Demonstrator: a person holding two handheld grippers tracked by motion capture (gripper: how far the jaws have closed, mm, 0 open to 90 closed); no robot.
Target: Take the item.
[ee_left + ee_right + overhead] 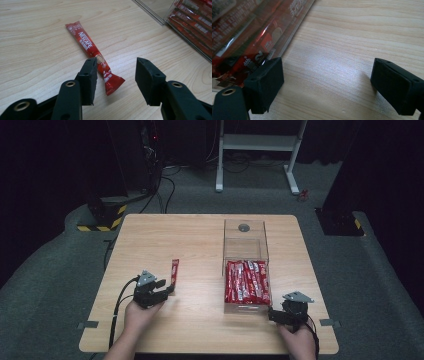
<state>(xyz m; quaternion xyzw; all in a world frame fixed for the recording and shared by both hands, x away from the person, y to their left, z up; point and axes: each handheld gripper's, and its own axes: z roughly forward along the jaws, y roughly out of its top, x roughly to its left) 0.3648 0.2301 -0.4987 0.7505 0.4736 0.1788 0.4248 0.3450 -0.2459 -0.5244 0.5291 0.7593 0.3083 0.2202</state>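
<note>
Each black tool, left (161,288) and right (276,314), carries a grey three-cornered plate, brass-ringed screw holes and a trailing black cable.

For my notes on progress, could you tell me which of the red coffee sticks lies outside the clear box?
The single Nescafe stick lying on the bare table beneath the open left gripper; the others fill the clear box.

Light wooden table (200,320), rounded corners, standing on grey carpet (360,270). On table: single red Nescafe stick sachet (174,270) left of centre, lying flat; clear plastic box (245,265) right of centre, near half packed with red sachets, far half empty. Sachet and box well apart
</note>
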